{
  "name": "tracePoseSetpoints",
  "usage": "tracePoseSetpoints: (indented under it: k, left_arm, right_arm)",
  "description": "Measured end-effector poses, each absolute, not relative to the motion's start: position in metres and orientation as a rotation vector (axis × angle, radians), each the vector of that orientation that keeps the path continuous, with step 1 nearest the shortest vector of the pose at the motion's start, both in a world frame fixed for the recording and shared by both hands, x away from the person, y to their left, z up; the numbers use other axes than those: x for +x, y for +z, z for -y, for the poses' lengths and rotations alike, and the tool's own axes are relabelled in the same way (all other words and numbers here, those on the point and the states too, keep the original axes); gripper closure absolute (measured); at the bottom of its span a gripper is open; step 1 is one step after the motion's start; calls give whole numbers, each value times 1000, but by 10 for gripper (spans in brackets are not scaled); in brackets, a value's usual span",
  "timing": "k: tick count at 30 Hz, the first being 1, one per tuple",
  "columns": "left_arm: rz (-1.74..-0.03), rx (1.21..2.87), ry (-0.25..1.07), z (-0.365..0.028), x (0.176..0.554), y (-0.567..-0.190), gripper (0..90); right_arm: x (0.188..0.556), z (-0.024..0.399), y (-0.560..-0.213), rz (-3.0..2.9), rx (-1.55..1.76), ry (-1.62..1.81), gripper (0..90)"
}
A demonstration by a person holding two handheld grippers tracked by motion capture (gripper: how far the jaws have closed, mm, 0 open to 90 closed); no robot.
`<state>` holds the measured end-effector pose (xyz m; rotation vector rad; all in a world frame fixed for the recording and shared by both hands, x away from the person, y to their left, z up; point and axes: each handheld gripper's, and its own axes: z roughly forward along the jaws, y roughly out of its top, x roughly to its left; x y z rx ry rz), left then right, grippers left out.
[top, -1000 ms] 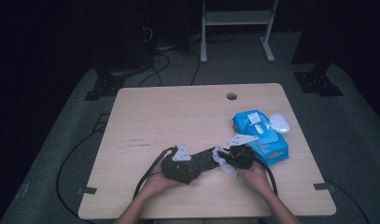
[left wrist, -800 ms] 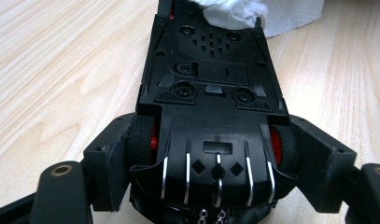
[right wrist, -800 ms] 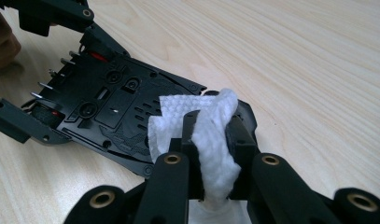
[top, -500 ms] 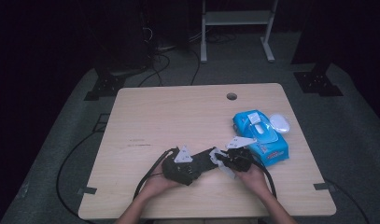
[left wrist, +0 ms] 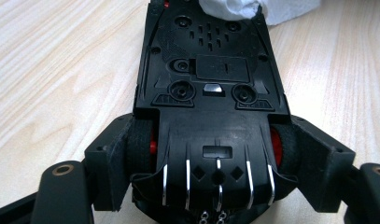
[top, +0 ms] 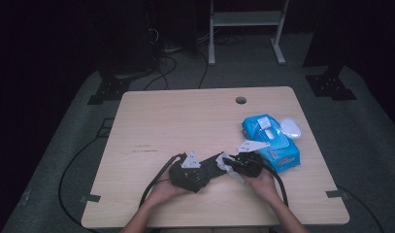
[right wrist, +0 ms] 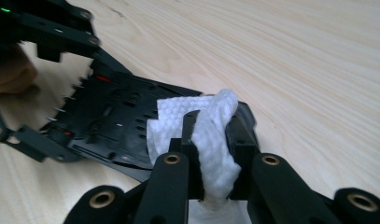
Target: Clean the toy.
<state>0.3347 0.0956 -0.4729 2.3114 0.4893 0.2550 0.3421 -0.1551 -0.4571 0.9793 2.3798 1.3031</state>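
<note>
While my left tool [top: 212,167] pinches the black plastic toy car [left wrist: 211,88] across its rear wheels, chassis side up, my right tool [right wrist: 211,154] stands pressed together on a crumpled white wet wipe [right wrist: 215,135] and lays it on the far end of the car's underside. In the high view the car [top: 215,165] sits at about 6 o'clock on the pale wooden table [top: 185,121], between my two hands, and the blue pack of wipes [top: 272,141], its lid flap open, lies just beside my right hand at roughly 4 o'clock.

Step in hand, as I judge it: wiping the underside of the car, with the left tool serving as a clamp and the right as the wiper. The next move calls for drawing the wipe along the chassis toward the wheels under light pressure, with the left grip firm enough that the car does not twist or slip.
</note>
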Motion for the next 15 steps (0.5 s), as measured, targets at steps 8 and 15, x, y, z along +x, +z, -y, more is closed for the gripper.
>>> tracePoseSetpoints:
  k: [8,15]
  left_arm:
    - [-481,2305,250,-95,334,-472,242]
    - [-477,2310,248,-95,335,-472,243]
  right_arm:
    - [346,164,-462,-2346,1053,1277,805]
    - [341,156,-457,-2365,983,1293,804]
